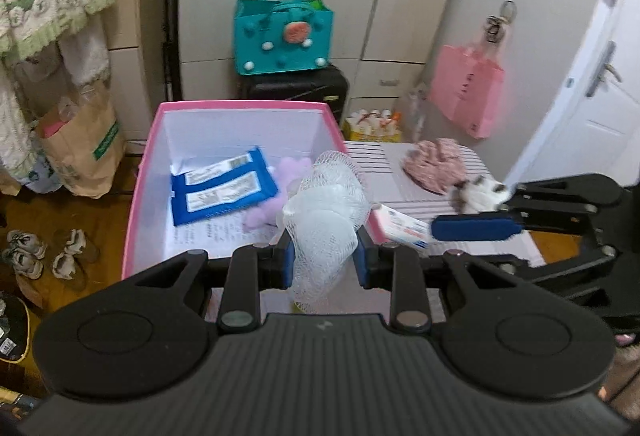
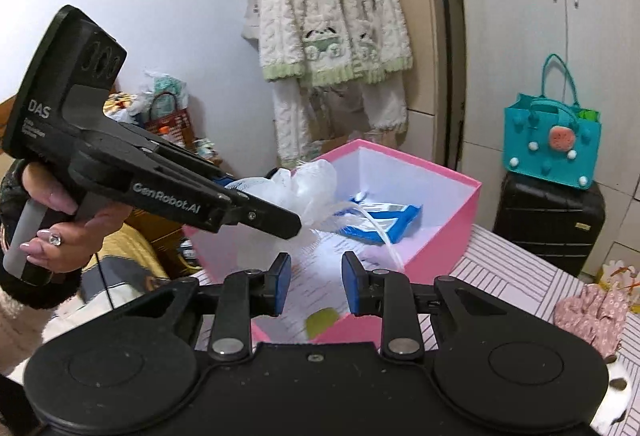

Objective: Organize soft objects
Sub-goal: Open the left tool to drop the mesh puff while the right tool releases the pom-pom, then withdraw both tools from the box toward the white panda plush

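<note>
That white mesh bath pouf (image 1: 326, 211) is about as easy as soft stuff gets, I'd say: basically weightless, squishy all the way through, nothing to break. The catch is that netting compresses and springs back, so a pinch on the fluffy outer ruffles would probably just slide off. Better to take it by the gathered, bunched part, which is pretty much what's happening here. The left hand-held gripper (image 1: 325, 256) is clamped on the lower bunched end of the pouf, blue pads squeezing it from both sides, with the puffy part sticking out ahead of the fingers. A tail of netting hangs below the pads too.

Where it is: held in the air over the near rim of the pink box (image 1: 244, 103), about at its right-hand near corner, not yet down inside. The box already has a blue packet (image 1: 224, 191) and a lilac plush thing (image 1: 266, 213) in it.

The right hand-held gripper (image 2: 313, 286) has its jaws apart with nothing between the pads in its own view. In the left view something white and furry (image 1: 480, 191) sits right at its tips, but it's blurry and I can't tell whether it's touching. A pink fabric piece (image 1: 436, 163) still lies on the striped desk (image 1: 384, 159), well off to the right of the box.
</note>
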Motion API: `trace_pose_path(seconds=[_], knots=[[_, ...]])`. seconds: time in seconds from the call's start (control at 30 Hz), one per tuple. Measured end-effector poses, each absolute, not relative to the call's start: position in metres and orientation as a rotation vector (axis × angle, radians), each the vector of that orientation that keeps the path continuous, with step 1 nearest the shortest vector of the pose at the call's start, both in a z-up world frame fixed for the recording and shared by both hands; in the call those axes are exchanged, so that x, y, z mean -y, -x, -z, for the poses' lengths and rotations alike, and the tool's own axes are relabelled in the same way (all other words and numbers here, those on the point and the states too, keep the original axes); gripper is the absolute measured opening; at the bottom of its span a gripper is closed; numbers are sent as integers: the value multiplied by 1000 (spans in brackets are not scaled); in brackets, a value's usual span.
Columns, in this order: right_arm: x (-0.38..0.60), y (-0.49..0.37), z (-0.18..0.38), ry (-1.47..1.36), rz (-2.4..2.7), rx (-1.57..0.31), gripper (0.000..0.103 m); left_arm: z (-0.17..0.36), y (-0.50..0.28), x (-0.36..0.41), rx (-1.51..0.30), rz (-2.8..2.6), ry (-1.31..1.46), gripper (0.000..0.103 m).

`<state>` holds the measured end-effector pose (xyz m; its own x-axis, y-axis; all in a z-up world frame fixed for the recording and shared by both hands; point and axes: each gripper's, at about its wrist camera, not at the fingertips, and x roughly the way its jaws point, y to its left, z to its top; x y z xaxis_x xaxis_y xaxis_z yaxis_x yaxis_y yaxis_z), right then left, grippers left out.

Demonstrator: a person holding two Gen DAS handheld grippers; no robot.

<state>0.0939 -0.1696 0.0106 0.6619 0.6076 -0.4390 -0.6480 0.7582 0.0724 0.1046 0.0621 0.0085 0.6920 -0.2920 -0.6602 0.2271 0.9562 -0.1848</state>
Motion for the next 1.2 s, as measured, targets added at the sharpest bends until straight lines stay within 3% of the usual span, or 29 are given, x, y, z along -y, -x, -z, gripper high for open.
trace_pose_path(seconds=[0.33, 0.37, 0.43, 0.5, 0.57, 0.83, 1.2], knots=[[146, -156, -2, 197, -725, -508, 32, 35, -179, -79, -909, 208, 123, 31], [140, -167, 0, 217, -733, -518, 32, 40, -187, -83, -925, 194, 142, 34], [129, -186, 5, 240, -733, -541, 32, 52, -202, -88, -970, 166, 149, 53], [122, -200, 10, 250, -729, -563, 32, 60, -210, -93, -994, 118, 146, 61], [123, -205, 13, 227, -740, -570, 33, 62, -211, -96, -1002, 133, 140, 63], [174, -174, -5, 83, -746, -557, 56, 27, -169, -77, -892, 180, -19, 85], [245, -104, -16, 110, -613, -572, 71, -25, -120, -24, -733, 314, -136, 94]])
